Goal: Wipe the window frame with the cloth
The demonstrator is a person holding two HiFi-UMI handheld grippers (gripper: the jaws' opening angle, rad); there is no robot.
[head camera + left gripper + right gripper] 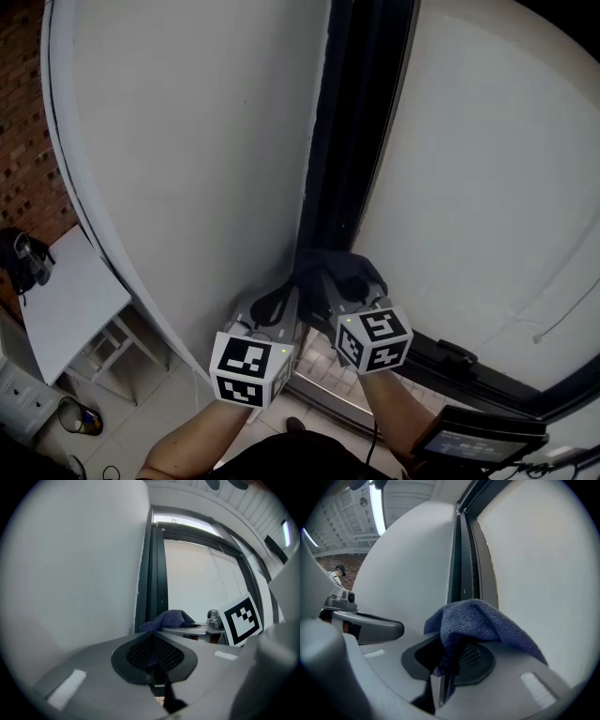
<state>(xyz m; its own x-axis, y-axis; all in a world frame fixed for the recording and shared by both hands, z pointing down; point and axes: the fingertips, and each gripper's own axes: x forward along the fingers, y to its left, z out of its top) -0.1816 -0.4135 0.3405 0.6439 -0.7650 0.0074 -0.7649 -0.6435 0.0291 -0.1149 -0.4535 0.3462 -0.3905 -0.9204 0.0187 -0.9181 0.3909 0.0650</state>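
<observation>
Right tool [449, 663] is clamped on the blue cloth [480, 620], held at the foot of the dark window frame [352, 141] (between wall and pane). Left tool [152, 656] sits just beside it, jaws together, empty.

The left forearm [190, 442] and right forearm [395, 409] are reaching forward, close side by side. The left gripper [153, 657] is pressing its jaws together on nothing, while the right gripper [451, 662] is clamping the cloth [483, 618] (draped over its tips).
</observation>
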